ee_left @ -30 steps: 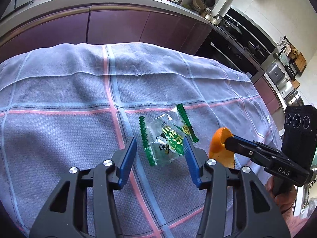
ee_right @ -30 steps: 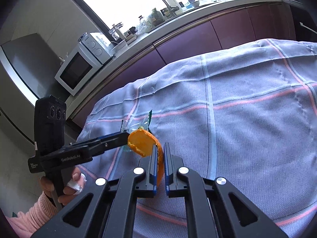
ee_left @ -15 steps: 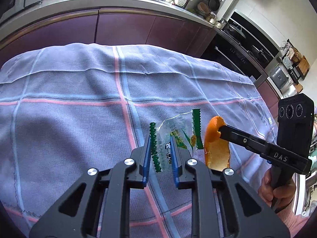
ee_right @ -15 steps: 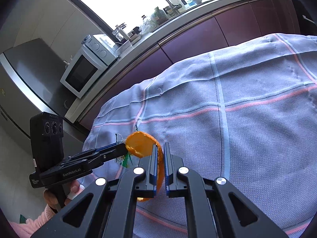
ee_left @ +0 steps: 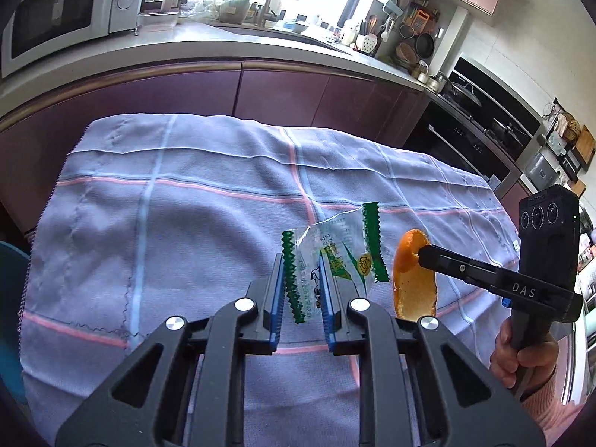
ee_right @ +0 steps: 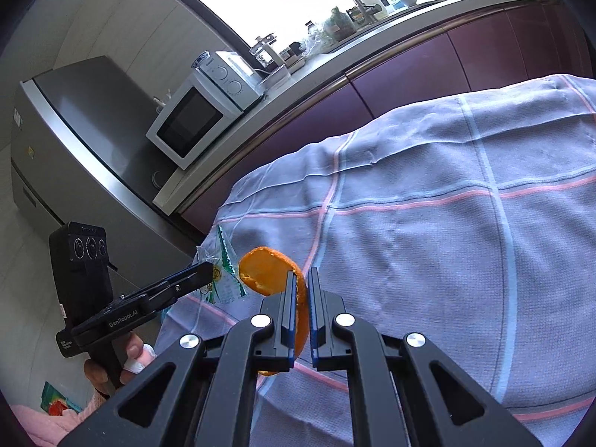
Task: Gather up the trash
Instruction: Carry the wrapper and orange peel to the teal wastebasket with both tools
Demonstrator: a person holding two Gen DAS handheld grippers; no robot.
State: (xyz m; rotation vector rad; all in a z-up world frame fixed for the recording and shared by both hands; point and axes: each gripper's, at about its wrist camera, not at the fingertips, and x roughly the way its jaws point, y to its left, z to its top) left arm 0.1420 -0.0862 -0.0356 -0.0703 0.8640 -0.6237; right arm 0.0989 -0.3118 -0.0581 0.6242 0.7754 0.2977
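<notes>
A clear candy wrapper (ee_left: 327, 257) with green zigzag ends hangs above the checked cloth, pinched by my left gripper (ee_left: 301, 279), which is shut on its left part. To its right an orange peel (ee_left: 411, 275) is clamped in my right gripper (ee_left: 422, 251), which reaches in from the right. In the right wrist view the orange peel (ee_right: 266, 270) sits between the shut blue pads of my right gripper (ee_right: 302, 288). The left gripper (ee_right: 205, 272) holds the wrapper (ee_right: 223, 279) just left of it. Both pieces are lifted off the table.
The grey-lilac checked cloth (ee_left: 186, 223) covers the table, whose left edge drops off near a teal object (ee_left: 9, 298). Purple cabinets and a cluttered counter with a microwave (ee_right: 201, 111) run behind. A steel fridge (ee_right: 85, 141) stands at left. A person's hand (ee_left: 521, 350) grips the right handle.
My left gripper closed around the wrapper and lifted it off the cloth, drawing back and left. The right gripper with the peel drifted along beside it.
</notes>
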